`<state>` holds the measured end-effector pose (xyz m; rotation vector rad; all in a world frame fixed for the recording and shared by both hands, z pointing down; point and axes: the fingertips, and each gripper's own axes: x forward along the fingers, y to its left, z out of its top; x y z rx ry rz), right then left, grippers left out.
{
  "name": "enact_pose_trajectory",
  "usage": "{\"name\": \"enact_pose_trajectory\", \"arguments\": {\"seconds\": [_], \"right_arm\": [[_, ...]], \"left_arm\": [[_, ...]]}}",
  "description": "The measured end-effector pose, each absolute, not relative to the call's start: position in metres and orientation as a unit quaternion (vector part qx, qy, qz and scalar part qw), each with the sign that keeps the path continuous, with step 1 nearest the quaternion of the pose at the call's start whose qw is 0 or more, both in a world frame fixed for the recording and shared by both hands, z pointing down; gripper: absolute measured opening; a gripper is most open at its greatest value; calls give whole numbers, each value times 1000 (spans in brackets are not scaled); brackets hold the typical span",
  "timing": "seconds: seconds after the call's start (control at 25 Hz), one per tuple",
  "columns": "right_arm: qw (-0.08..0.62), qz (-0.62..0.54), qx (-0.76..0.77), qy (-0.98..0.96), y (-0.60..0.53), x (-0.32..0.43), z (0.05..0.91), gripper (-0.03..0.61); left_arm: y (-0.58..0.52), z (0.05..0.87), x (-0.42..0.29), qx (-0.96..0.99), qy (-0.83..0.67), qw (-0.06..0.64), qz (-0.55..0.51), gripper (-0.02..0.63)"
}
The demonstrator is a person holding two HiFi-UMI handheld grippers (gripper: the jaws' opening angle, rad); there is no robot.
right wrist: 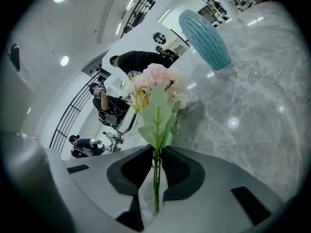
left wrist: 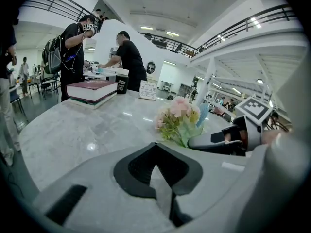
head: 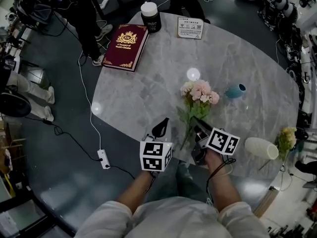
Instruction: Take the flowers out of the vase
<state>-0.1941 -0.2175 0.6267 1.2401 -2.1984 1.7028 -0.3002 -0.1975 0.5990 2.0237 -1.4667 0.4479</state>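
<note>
On the big gray marble surface (head: 143, 93), a dark red book (head: 125, 47) lies at the far left. The left gripper (head: 161, 128) is at the near edge. Its jaws are pressed together and there is nothing in them. The right gripper (head: 196, 125) is just to its right. Its jaws are almost together and they pinch the thin green stems of the pink flowers (head: 200, 92). The right gripper view shows the stems (right wrist: 156, 171) squeezed between the two black pads.

The pink flowers are out of the vase. Their blooms point away toward the middle of the surface, and I cannot tell if they touch it. A white vase (head: 261, 148) lies on its side at the near right edge, with some yellow flowers (head: 287, 137) just beside it. A small blue vase (head: 236, 90) sits just right of the pink blooms. At the far edge there is a black jar (head: 150, 18) with a white lid, and a small white card (head: 190, 28) is to its right.
</note>
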Motion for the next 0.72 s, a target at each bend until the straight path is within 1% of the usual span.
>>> {"name": "enact_pose_trajectory", "arguments": {"seconds": [0.36, 0.44, 0.6, 0.72], "right_arm": [[58, 561, 416, -714, -216, -191, 632, 56], [66, 557, 417, -715, -214, -189, 630, 80], [100, 542, 425, -718, -209, -182, 628, 152], [112, 541, 436, -711, -203, -173, 628, 173]], "left_arm": [[-195, 599, -291, 763, -549, 297, 172, 9], [-196, 598, -290, 762, -550, 297, 170, 8], [-197, 591, -287, 762, -552, 296, 168, 9], [-199, 587, -284, 763, -553, 292, 164, 9]]}}
